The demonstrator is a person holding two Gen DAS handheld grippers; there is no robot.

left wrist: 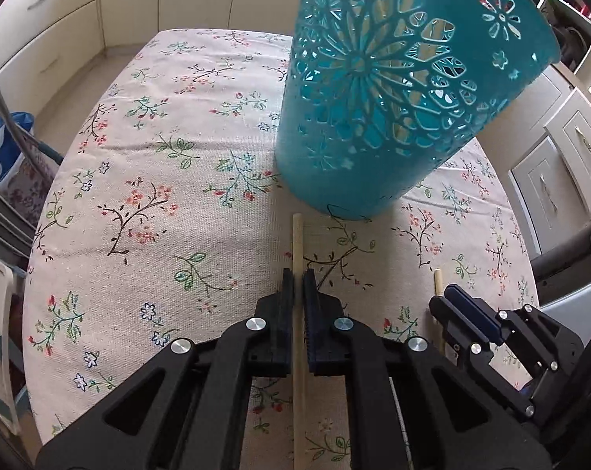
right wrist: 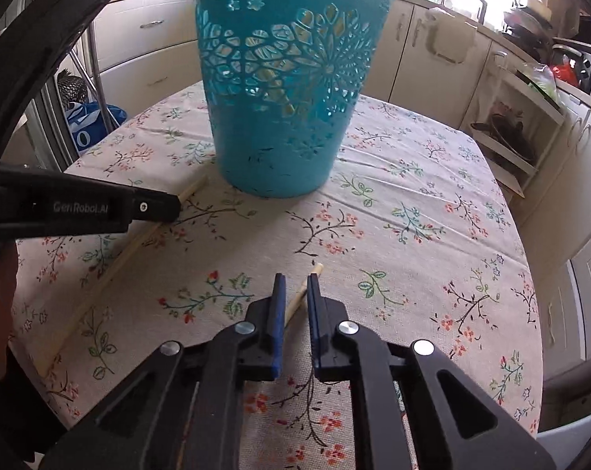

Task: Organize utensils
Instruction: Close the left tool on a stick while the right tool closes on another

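Left gripper [left wrist: 298,274]: low over the table, its two black fingers drawn in close on either side of a pale wooden chopstick [left wrist: 297,250], with the stick running straight down the slot between them. It looks pinched, with no visible gap on either side. From the right wrist view the same gripper [right wrist: 176,206] comes in from the left edge, its tip right at the stick.

Left chopstick: lying flat on the floral tablecloth [left wrist: 138,149], its far end poking out past the fingertips and stopping just short of the basket's foot. In the right wrist view it [right wrist: 111,270] runs long and diagonal across the cloth, from the near left edge up toward the basket.

Basket: a teal plastic basket [left wrist: 373,117] with flower-shaped cut-outs, standing upright mid-table, beyond both grippers. Pale wooden pieces show through the holes, though what they are I cannot tell. The right wrist view has it [right wrist: 287,90] dead ahead.

Right gripper [right wrist: 294,276]: fingers slightly spread, a clear gap between the blue pads [right wrist: 279,301]. A second chopstick [right wrist: 301,293] lies slantwise on the cloth in that gap; whether the pads touch it I cannot tell.

Right chopstick, seen from the left wrist: its tip [left wrist: 437,280] sticks out just past the right gripper [left wrist: 444,297].

Surroundings: cream kitchen cabinets [right wrist: 424,58] around the table.
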